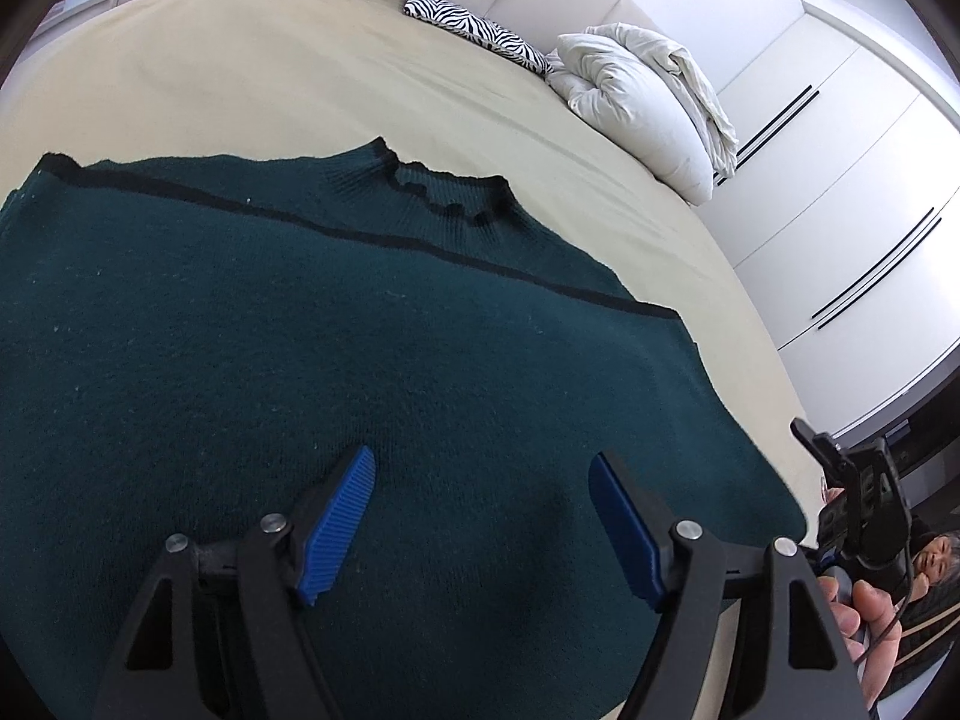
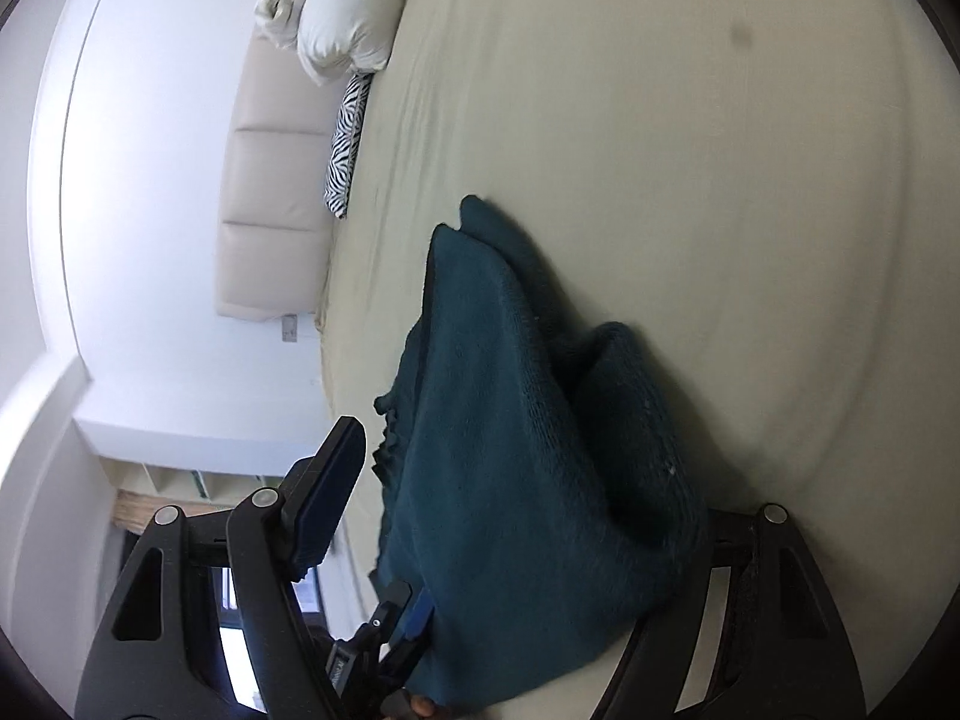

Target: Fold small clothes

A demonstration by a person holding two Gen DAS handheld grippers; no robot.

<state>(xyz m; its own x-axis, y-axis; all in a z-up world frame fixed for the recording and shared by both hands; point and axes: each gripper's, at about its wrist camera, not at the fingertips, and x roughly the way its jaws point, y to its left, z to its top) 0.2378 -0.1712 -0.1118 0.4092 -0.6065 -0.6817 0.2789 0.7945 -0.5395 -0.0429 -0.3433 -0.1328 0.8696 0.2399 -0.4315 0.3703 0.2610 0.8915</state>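
In the left wrist view, one dark green sweater (image 1: 336, 330) lies spread flat on the beige bed (image 1: 270, 78), its collar toward the headboard. A black stripe runs across its upper part. The left tongs (image 1: 483, 492) hang just above the lower part of the sweater, with the two blue pads wide apart and nothing between them. At the head of the bed there are one white pillow (image 1: 636, 120) and one zebra cushion (image 1: 474, 30), touching each other. On the right there are white wardrobe doors (image 1: 840, 180). A hand (image 1: 864, 618) shows at the lower right edge.

In the right wrist view, the same sweater (image 2: 522, 450) is bunched and raised from the bed (image 2: 660, 150), and it hangs over the right tongs (image 2: 516, 480). The left finger stands free beside the cloth, while the other finger is covered by it, so the tongs look spread and I cannot tell if they hold the fabric. The one pillow (image 2: 354, 6) and the one zebra cushion (image 2: 345, 144) are seen far away.
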